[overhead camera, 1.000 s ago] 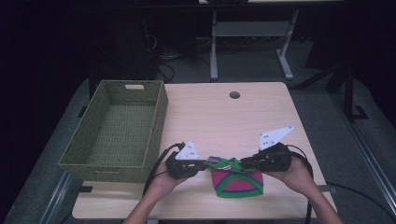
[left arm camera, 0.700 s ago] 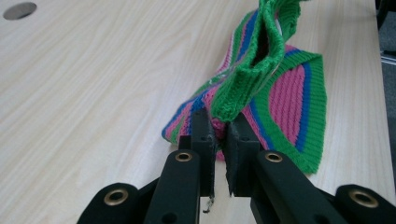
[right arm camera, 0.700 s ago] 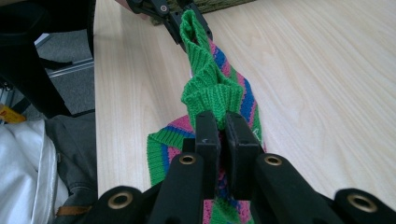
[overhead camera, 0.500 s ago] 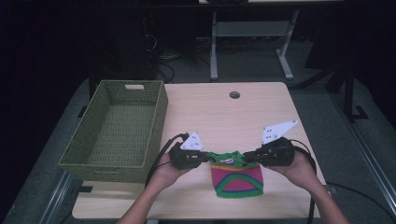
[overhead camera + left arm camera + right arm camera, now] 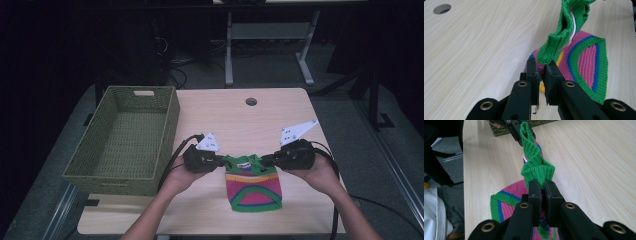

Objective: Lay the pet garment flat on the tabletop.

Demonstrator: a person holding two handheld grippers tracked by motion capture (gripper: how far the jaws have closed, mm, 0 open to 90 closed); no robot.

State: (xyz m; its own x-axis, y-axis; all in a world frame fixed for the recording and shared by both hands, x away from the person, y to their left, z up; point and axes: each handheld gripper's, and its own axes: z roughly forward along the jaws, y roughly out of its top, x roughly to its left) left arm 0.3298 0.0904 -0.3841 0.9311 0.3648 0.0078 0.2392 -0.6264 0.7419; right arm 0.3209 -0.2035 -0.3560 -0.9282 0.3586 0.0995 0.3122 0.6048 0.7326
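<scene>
Table, sweater hem perhaps folded under

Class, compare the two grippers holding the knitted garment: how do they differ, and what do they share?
The left gripper clamps the knitted garment at its left top corner, the right gripper at its right. The left gripper sits nearer the woven basket; the right nearer the table's open side. Both are shut on the green ribbed edge.

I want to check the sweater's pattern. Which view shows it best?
The high view: the whole sweater hangs flat, stripes facing the camera. The left gripper view shows its green shoulder and one side edge-on; the right gripper view shows mostly the stretched green collar.
</scene>
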